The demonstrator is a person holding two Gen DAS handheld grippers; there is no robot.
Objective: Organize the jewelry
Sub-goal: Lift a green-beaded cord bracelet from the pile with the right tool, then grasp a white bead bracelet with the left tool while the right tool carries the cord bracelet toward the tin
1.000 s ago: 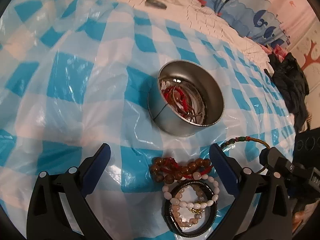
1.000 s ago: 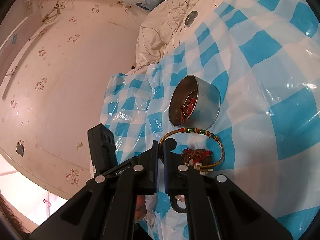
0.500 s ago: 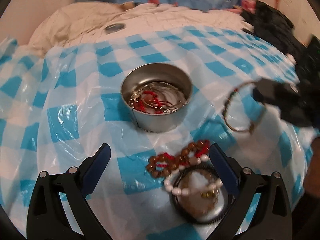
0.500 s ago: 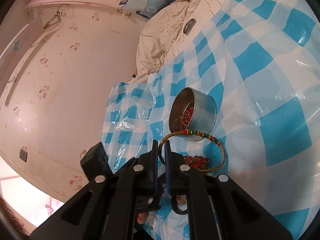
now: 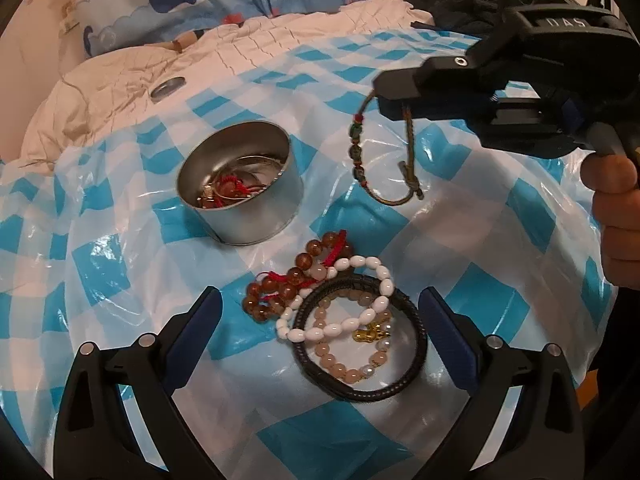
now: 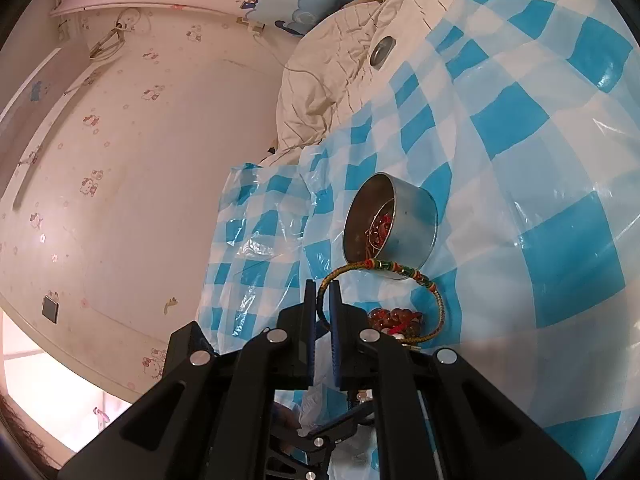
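My right gripper (image 6: 321,308) is pinching the cord bracelet (image 6: 404,269), fingers pressed together on its plain cord end. The loop hangs in the air, clear of the sheet. In the left wrist view the bracelet (image 5: 362,148) dangles below the gripper's tip (image 5: 394,96), to the right of the tin and apart from it. Green and red beads run along one side; a knot sits near the bottom.

Tin (image 5: 256,216) stands upright on the checked plastic sheet (image 5: 500,248), open top. Inside I see red cord and thin metal rings, tangled. From the right wrist view the tin (image 6: 416,216) sits just past the bracelet's beaded arc.

My left gripper (image 5: 320,320) is spread wide, holding nothing, hovering near the sheet. Between its fingers lies a pile: amber beads (image 5: 296,276) with red thread, a white bead bracelet (image 5: 344,324), a black band (image 5: 400,388) and pink beads (image 5: 332,360) with a gold charm (image 5: 370,334). White beads overlap the black band; pink ones sit inside it.

A cream quilt (image 5: 280,48) lies beyond the sheet, with a small metal disc (image 5: 168,87) on it.
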